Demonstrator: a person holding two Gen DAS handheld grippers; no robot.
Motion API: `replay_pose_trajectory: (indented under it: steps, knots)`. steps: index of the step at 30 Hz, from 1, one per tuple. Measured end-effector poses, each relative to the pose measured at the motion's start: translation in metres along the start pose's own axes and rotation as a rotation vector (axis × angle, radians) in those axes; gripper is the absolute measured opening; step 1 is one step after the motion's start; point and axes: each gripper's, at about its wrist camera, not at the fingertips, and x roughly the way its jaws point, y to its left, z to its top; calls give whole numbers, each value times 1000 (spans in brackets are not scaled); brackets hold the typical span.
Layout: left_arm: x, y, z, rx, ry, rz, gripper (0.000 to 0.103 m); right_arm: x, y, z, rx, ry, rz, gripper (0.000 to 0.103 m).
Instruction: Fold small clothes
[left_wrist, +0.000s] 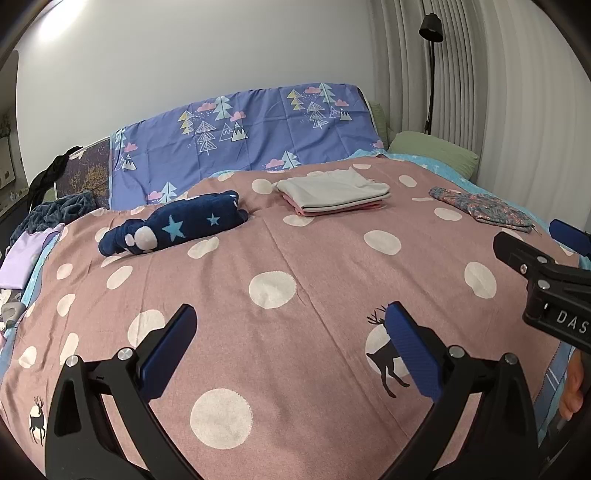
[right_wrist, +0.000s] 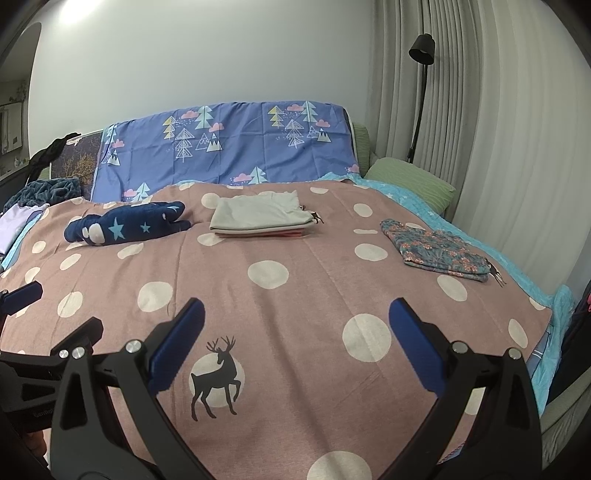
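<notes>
The left gripper (left_wrist: 291, 317) hangs above a pink bedspread (left_wrist: 317, 266) with white dots. Its two blue fingers are spread wide apart, and nothing is between them. The right gripper (right_wrist: 295, 314) hangs above the same bedspread, just to the right of the left one. Its fingers are wide apart too, and it holds nothing.

Far ahead of the left gripper and a little to its left lies a dark blue piece of clothing with stars (left_wrist: 177, 225). It is bunched up, not folded flat. Ahead and a little to the right sits a neat stack of folded clothes (left_wrist: 332, 194), grey on top and pink under it. Far off to the right of the right gripper lies a flowery piece of clothing (right_wrist: 441, 251), folded flat near the edge of the bed. All three are well apart from both grippers.

Just below and between the right gripper's fingers is a picture of a deer (right_wrist: 216, 376) on the bedspread. A blue sheet with trees (left_wrist: 240, 133) hangs at the back of the bed. A green pillow (right_wrist: 410, 181) sits in the far right corner, and a black lamp (right_wrist: 421, 48) stands by the curtain (right_wrist: 480, 129). A light purple cloth (left_wrist: 22, 258) lies far to the left.
</notes>
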Motion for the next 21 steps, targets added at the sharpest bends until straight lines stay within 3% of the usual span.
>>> replay_pose_trajectory:
  steps: [21]
  knots:
    - [1,-2,5,5,3,-2,102,1,-3,3,3,-5,6,101]
